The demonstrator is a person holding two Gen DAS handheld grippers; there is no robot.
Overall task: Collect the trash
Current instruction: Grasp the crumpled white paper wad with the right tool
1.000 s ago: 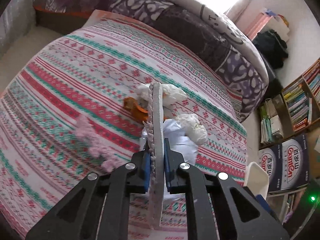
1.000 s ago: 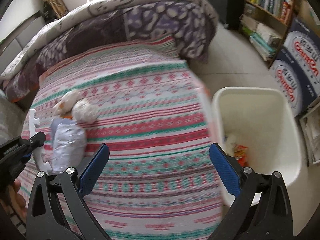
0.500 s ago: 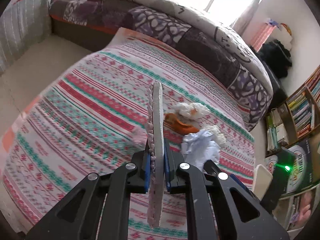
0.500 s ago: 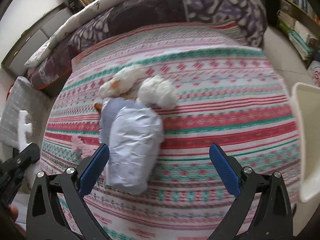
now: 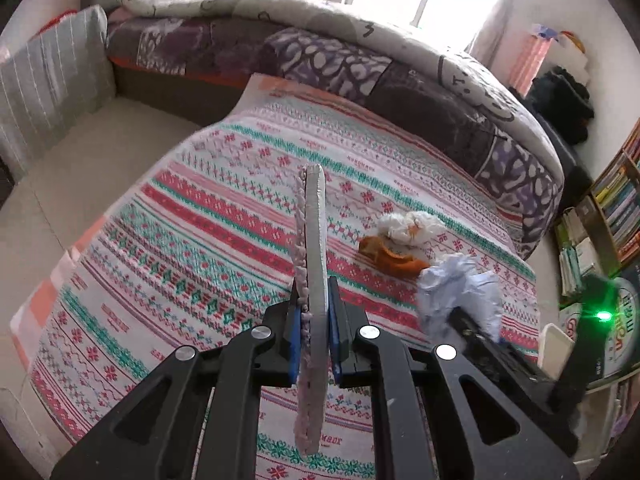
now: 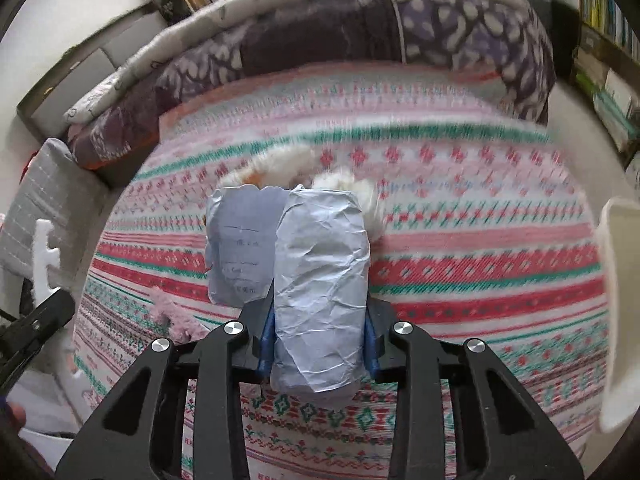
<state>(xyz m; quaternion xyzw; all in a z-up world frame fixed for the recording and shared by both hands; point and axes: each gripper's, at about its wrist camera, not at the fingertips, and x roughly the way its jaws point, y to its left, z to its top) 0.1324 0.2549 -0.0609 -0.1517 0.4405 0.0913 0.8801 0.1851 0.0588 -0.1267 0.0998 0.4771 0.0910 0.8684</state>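
Striped bedspread (image 5: 224,240) in red, green and pink covers the bed, with a purple patterned quilt (image 5: 360,64) heaped along its far side and bookshelves (image 5: 612,208) at the right wall. The left gripper (image 5: 314,340) has its jaws closed on a flat white foam piece (image 5: 314,248), held on edge and standing up between the blue pads. To its right on the bedspread lie an orange peel (image 5: 394,258) and, just beyond it, a wad of white tissue (image 5: 408,226). The right gripper (image 6: 318,344) has its jaws clamped on a crumpled sheet of pale blue paper (image 6: 320,280), which bulges up between the pads near the peel; a flatter flap of the same paper with faint writing sticks out on its left. A scrap of pink fluff (image 6: 172,312) lies on the bedspread to the near left of that gripper. A white bin (image 6: 620,312) stands at the bed's right edge; its inside is not visible.
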